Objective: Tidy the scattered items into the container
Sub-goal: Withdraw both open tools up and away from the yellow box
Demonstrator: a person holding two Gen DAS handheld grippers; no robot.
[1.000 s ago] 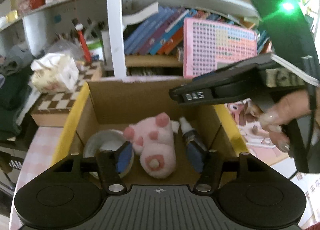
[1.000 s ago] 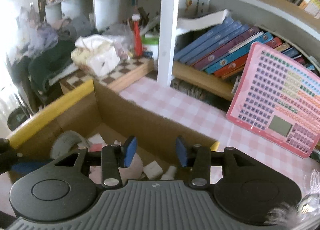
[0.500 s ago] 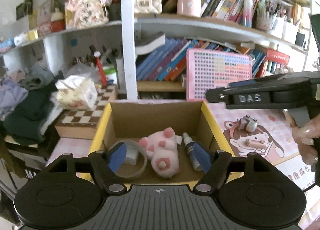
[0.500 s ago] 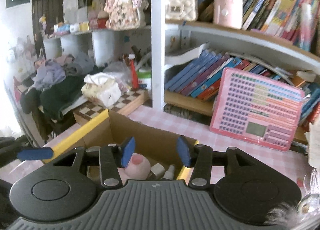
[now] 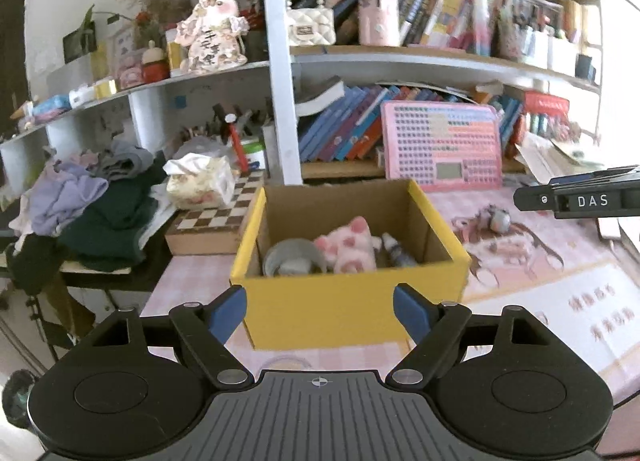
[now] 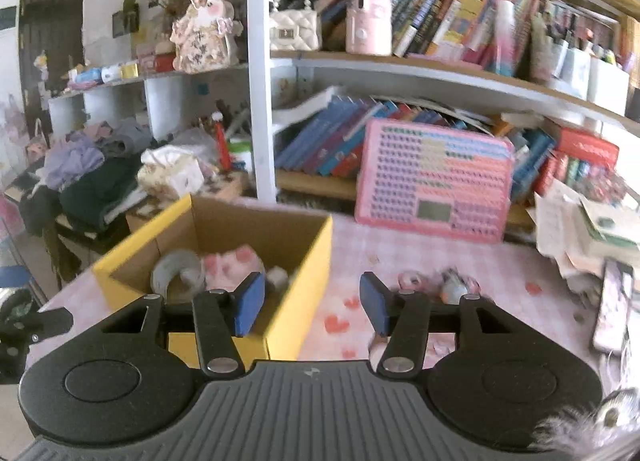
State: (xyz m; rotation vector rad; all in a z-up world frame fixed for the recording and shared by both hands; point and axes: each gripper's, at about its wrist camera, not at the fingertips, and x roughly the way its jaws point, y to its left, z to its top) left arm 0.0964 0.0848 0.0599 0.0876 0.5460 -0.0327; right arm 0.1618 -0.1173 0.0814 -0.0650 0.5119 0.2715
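A yellow cardboard box [image 5: 352,313] sits at the center of the left wrist frame on a pink checked tablecloth [image 5: 192,285], open at the top and holding a roll of tape [image 5: 290,261], a pink plush paw toy [image 5: 348,247] and a small dark dropper bottle [image 5: 396,253] side by side along its floor. The left gripper [image 5: 320,309] hangs in front of the box's near wall at the bottom of the frame, its blue-padded fingers [image 5: 228,311] spread wide with nothing between them. The right gripper [image 6: 312,301], low in its own frame, is likewise parted and empty, its left finger over the box's near corner and its right finger over the table; its black body also juts in at the right edge of the left wrist frame. To the right of the box, on a cartoon-printed mat [image 6: 348,309], lie a small pink tape roll [image 6: 412,281] and a small grey toy [image 6: 454,289], both outside the container and blurred. Behind, a pink keyboard toy [image 5: 442,147] leans against a row of books [image 5: 340,133] on the lower shelf, and at middle left a tissue box [image 5: 200,181] rests on a chessboard [image 5: 212,221] beside a heap of clothes [image 5: 96,197].
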